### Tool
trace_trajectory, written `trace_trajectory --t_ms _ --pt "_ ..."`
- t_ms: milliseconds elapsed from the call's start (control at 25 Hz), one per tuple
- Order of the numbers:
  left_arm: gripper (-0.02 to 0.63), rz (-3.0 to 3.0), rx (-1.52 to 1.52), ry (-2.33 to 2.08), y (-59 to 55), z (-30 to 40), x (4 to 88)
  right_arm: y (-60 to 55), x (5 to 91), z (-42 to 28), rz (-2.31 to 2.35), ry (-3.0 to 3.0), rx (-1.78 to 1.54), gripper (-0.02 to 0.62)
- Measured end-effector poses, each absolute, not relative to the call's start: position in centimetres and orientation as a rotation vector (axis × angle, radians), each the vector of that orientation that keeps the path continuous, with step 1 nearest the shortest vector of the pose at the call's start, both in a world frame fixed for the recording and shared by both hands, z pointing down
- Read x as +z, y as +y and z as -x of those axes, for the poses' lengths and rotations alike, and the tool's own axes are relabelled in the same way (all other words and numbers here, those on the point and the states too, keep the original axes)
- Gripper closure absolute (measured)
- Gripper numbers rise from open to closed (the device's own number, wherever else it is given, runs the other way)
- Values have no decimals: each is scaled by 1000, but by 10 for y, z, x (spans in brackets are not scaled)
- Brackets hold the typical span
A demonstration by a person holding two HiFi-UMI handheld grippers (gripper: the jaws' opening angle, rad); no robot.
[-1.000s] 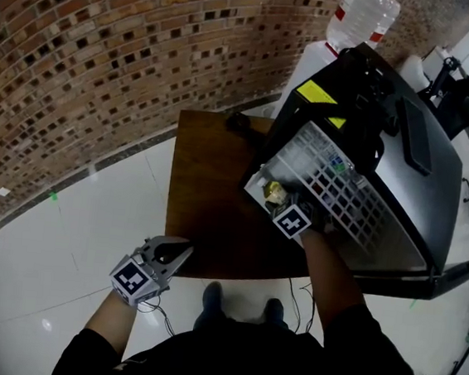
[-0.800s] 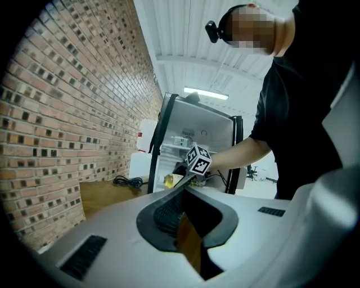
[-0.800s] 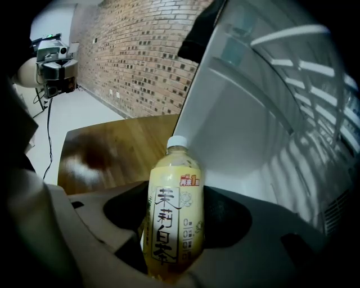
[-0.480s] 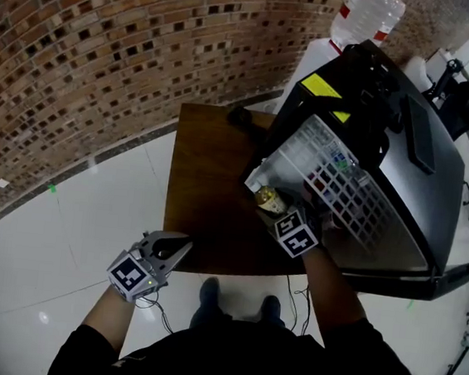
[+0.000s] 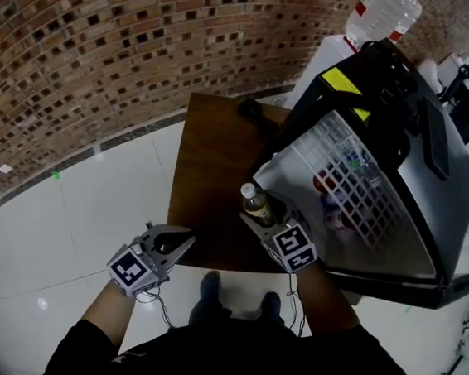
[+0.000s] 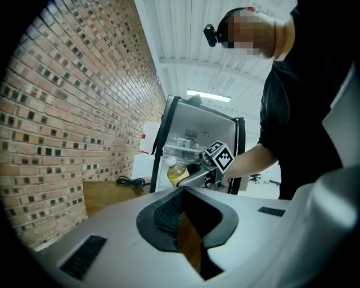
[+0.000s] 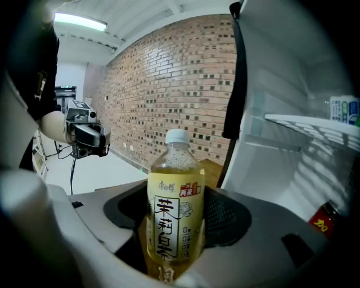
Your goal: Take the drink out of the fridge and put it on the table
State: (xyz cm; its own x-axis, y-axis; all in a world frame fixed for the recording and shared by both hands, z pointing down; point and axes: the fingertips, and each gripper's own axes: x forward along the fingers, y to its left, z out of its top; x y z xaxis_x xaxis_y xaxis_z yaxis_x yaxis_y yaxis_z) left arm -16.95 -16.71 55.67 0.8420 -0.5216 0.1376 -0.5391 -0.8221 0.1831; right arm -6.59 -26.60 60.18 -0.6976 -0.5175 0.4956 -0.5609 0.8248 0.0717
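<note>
A yellow tea bottle [image 5: 254, 203] with a white cap stands upright between the pads of my right gripper [image 5: 258, 214], which is shut on its body. In the right gripper view the bottle [image 7: 175, 214] fills the gap between the jaws of the right gripper [image 7: 175, 236]. It hangs just outside the open black fridge [image 5: 404, 159], over the front right part of the brown table [image 5: 209, 155]. My left gripper [image 5: 177, 239] hovers at the table's front edge, shut and empty. From the left gripper [image 6: 188, 225] the bottle [image 6: 174, 171] shows ahead.
The fridge's white wire shelf [image 7: 315, 121] carries more drinks, and a red-labelled one [image 7: 322, 222] lies lower down. A black cable [image 5: 251, 109] is coiled at the table's far end. A water dispenser jug [image 5: 382, 15] stands behind, against the brick wall [image 5: 108, 44].
My right gripper has drawn the bottle out of the fridge and leftward over the table. The left gripper has hardly moved.
</note>
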Motion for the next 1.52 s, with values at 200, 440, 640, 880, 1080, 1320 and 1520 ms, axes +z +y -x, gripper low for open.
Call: trace_trajectory --t_ms 200,440,640,880,1080,1320,1520 --pt "611 -2789 92 -836 -169 167 561 -258 604 91 -768 -2653 137 290" --pt "611 -2785 80 -829 -168 163 569 -259 602 118 -797 -2787 161 290" --pt "611 -2763 78 -845 -168 164 576 -258 599 144 -746 -2873 151 288" --pt "611 -2767 73 -842 -168 164 579 -252 602 160 -674 -2923 79 288" --pt "611 -2738 67 -849 -163 166 592 -244 609 149 -709 -2974 51 285" --pt "611 -2725 73 -848 -152 161 603 -231 613 116 -759 -2995 75 284" --pt "611 -2723 71 -848 -144 152 599 -226 617 103 -768 -2952 82 279"
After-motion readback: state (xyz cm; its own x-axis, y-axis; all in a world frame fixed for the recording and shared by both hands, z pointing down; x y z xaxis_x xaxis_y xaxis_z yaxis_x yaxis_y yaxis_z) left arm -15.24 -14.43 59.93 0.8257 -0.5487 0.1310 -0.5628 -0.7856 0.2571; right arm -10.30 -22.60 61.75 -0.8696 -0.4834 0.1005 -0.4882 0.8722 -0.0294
